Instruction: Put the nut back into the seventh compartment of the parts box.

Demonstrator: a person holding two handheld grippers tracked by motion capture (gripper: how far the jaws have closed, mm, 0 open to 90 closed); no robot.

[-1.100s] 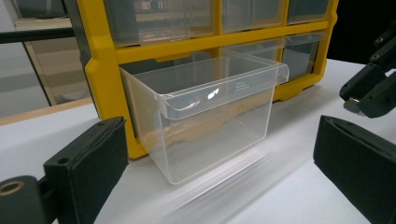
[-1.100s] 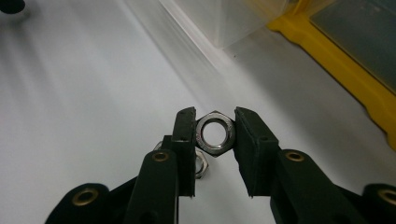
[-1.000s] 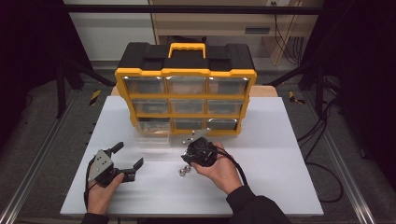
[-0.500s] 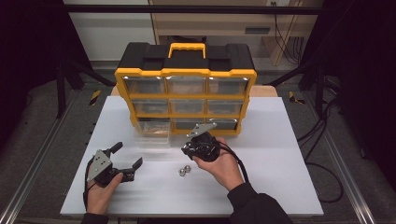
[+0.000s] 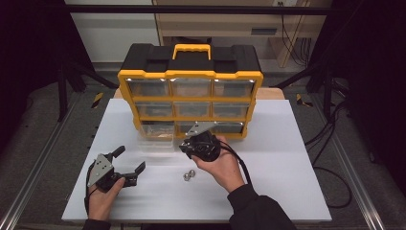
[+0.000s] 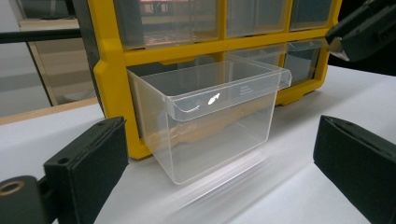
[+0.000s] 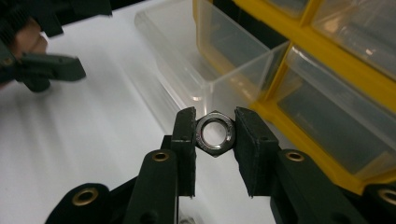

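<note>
A steel hex nut [image 7: 214,133] is pinched between the pads of my right gripper [image 7: 214,140], which is shut on it. That right gripper [image 5: 185,146] hovers just right of a clear plastic drawer [image 5: 155,136] pulled out of the bottom-left slot of the yellow and black organizer [image 5: 190,74]. Two more nuts [image 5: 189,175] lie on the white table below the hand. My left gripper [image 5: 130,159] rests open near the front left. Its pads [image 6: 93,158] frame the clear drawer [image 6: 210,116] with nothing between them.
The organizer holds three rows of clear drawers, the others pushed in. The white table [image 5: 287,163] ends close behind the organizer. The right gripper's tip [image 6: 359,28] shows at the top right of the left gripper view, and the left gripper [image 7: 42,70] at the upper left of the right gripper view.
My right gripper has lifted off the table by the loose nuts and moved back toward the pulled-out drawer, holding a nut. The left gripper has stayed put.
</note>
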